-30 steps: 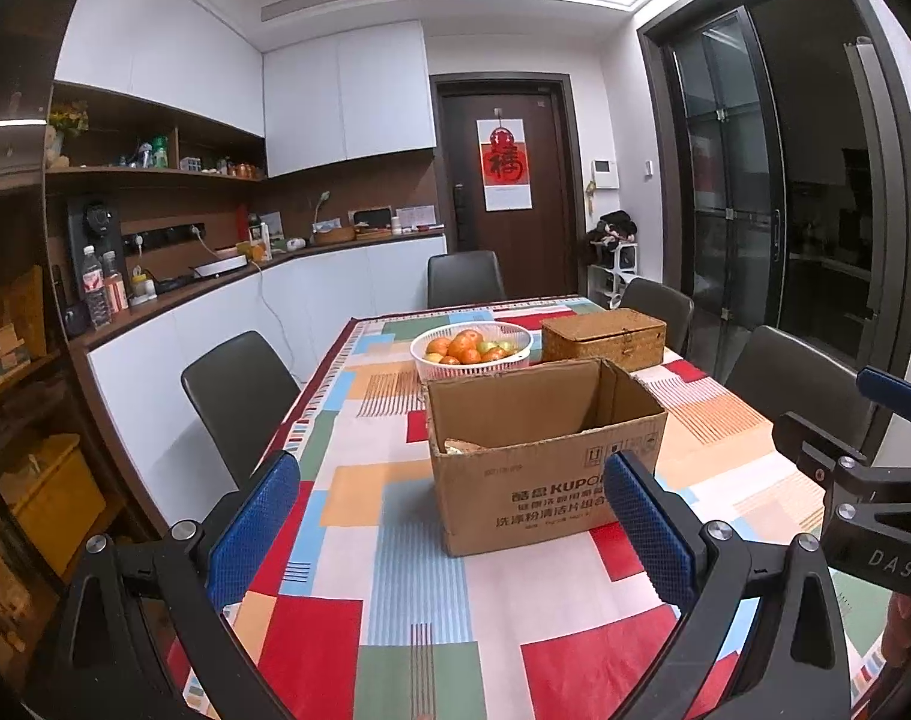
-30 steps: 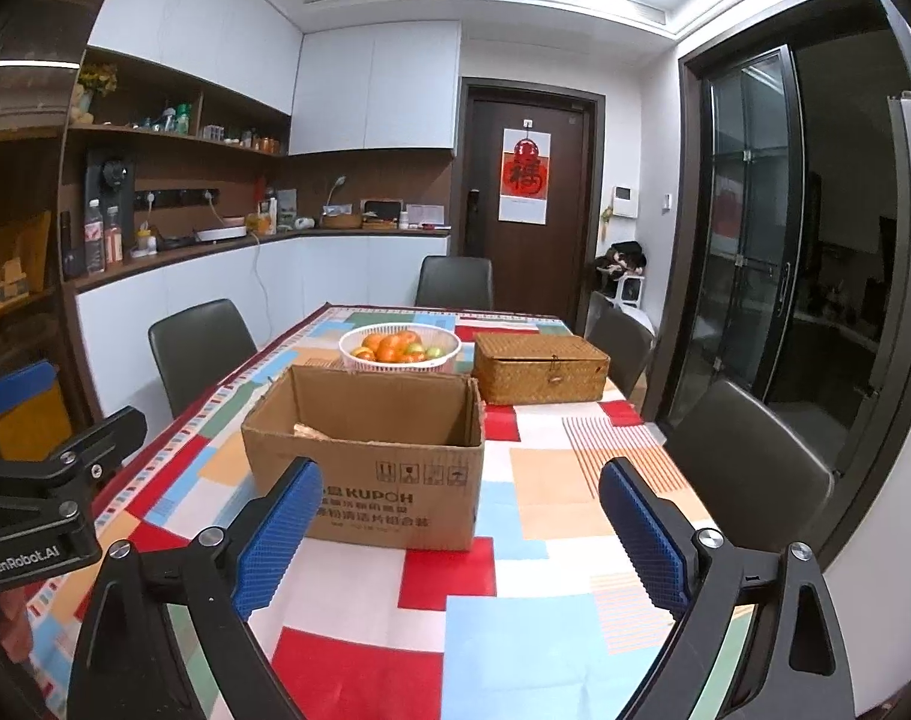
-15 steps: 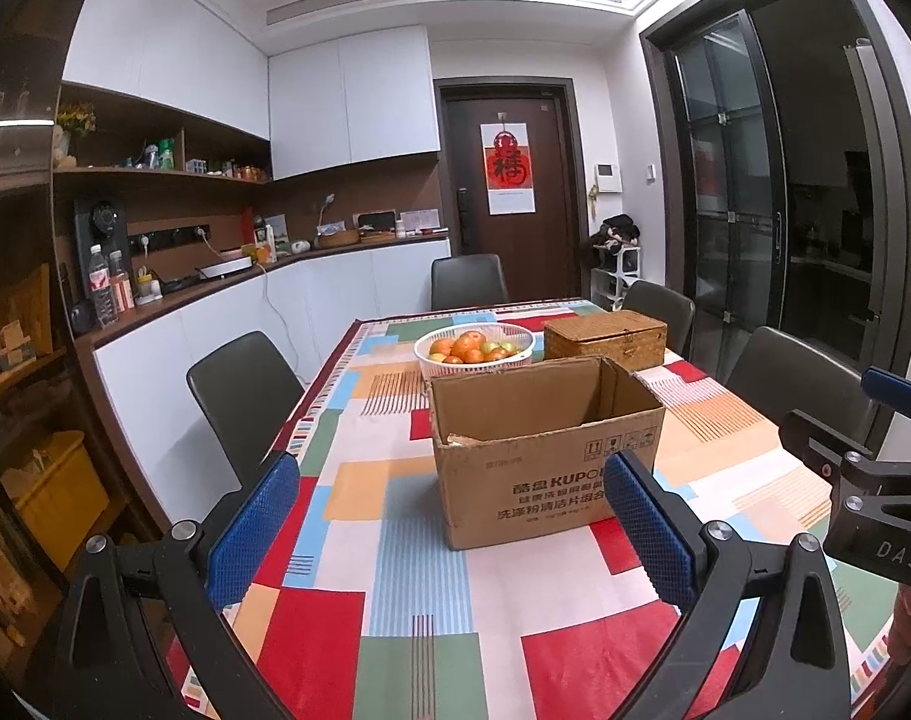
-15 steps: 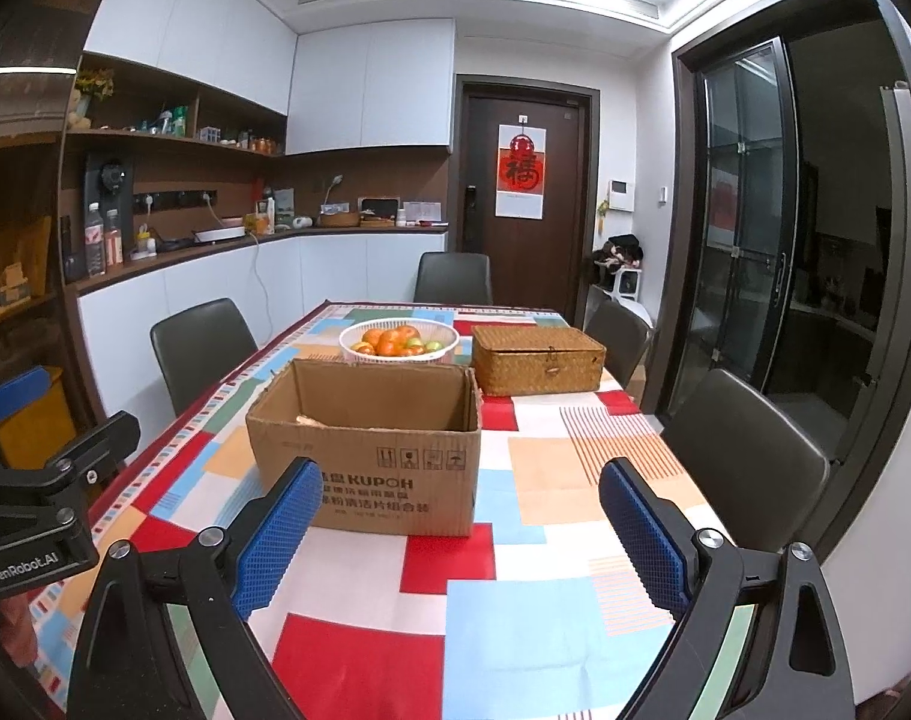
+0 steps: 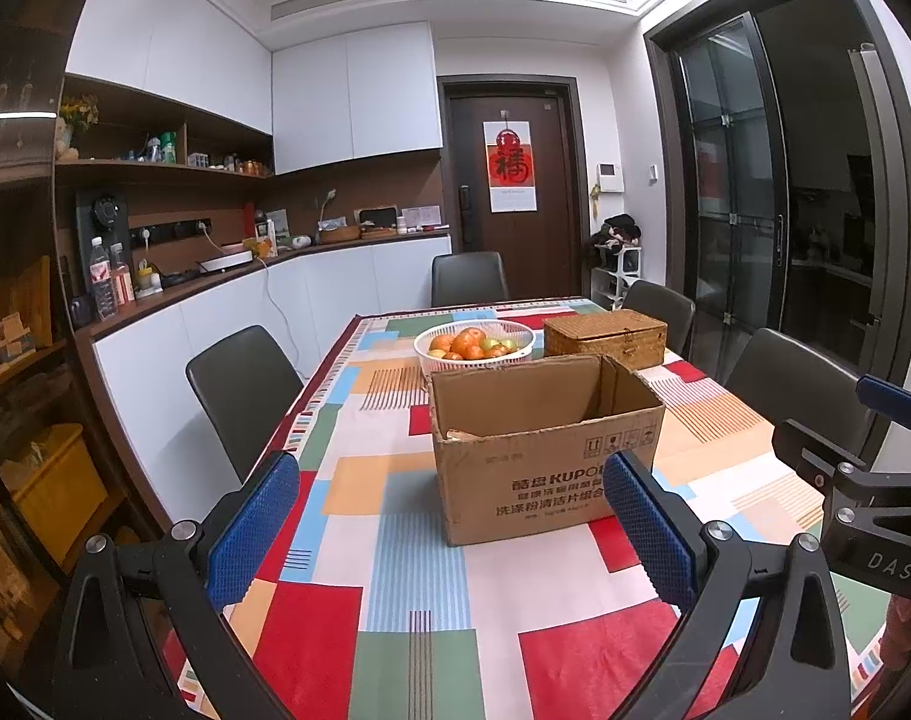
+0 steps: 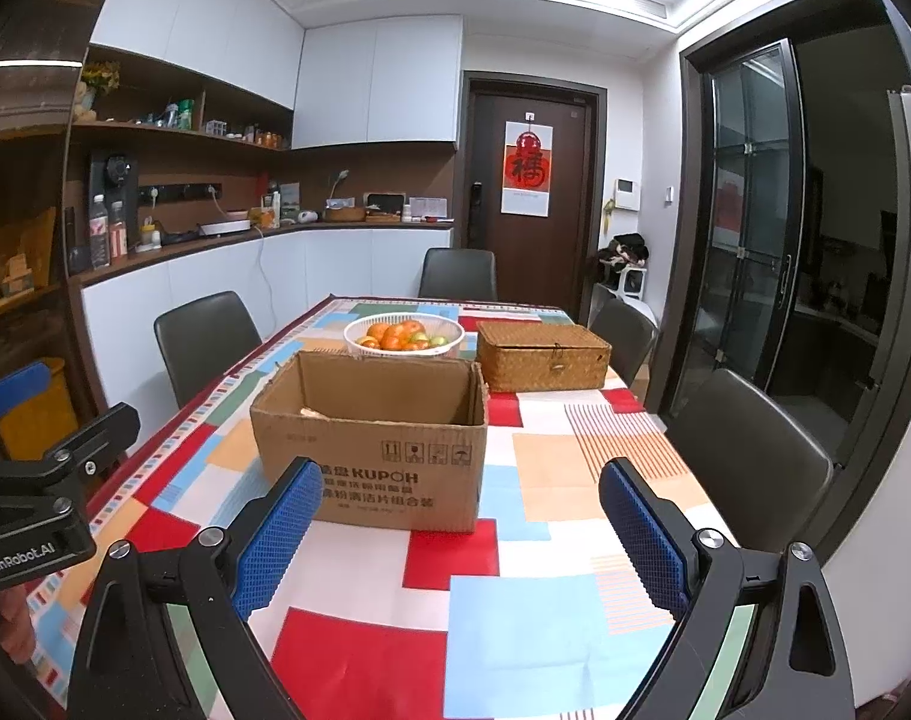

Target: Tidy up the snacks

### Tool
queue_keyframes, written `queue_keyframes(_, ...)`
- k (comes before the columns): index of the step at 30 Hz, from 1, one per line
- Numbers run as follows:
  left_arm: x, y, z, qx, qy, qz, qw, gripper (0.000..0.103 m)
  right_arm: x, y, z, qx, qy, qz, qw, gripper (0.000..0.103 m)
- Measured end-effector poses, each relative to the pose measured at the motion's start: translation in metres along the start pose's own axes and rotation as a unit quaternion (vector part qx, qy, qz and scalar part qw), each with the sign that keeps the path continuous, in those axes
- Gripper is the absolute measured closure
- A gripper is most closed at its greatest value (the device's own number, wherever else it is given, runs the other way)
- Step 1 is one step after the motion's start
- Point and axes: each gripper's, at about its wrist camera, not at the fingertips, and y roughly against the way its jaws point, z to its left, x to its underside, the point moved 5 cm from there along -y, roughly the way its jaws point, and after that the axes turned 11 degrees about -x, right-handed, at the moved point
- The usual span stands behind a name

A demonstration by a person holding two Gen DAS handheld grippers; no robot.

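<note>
Brown cardboard box [image 5: 545,450] on multicoloured patchwork tablecloth [image 5: 419,588]; blue-padded jaws.

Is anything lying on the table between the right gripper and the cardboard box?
Nothing: in the right wrist view, only bare patchwork tablecloth lies between the open right gripper and the cardboard box.

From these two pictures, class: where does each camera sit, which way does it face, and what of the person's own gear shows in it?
Left wrist: sits on the left gripper, facing down the table at the cardboard box; its open blue fingers show, with the right gripper at the right edge.
Right wrist: sits on the right gripper, facing the same way from further right; its open blue fingers show, with the left gripper at the left edge.
Shared: box, fruit basket, wicker box, door.
</note>
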Motion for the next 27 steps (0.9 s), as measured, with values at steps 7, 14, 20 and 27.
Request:
queue_keyframes(7, 0.0017, -0.0013, -0.0006, -0.001, 0.001, 0.000, 1.0000, 0.000, 0.0011, -0.0008, 0.0003, -0.001, -0.002, 0.002, 1.000, 0.009)
queue_keyframes(14, 0.0032, -0.0016, -0.0023, 0.000, 0.002, 0.004, 1.0000, 0.000, 0.0029, -0.0031, 0.0011, -0.002, -0.003, 0.005, 1.000, 0.009)
queue_keyframes(20, 0.0034, -0.0025, -0.0034, -0.002, 0.004, 0.007, 1.0000, 0.000, 0.0031, -0.0048, 0.0013, -0.002, -0.003, 0.008, 1.000, 0.009)
queue_keyframes(27, 0.0044, -0.0044, -0.0037, -0.001, 0.004, 0.009, 0.9999, 0.000, 0.0042, -0.0066, 0.0012, -0.002, -0.003, 0.011, 1.000, 0.009)
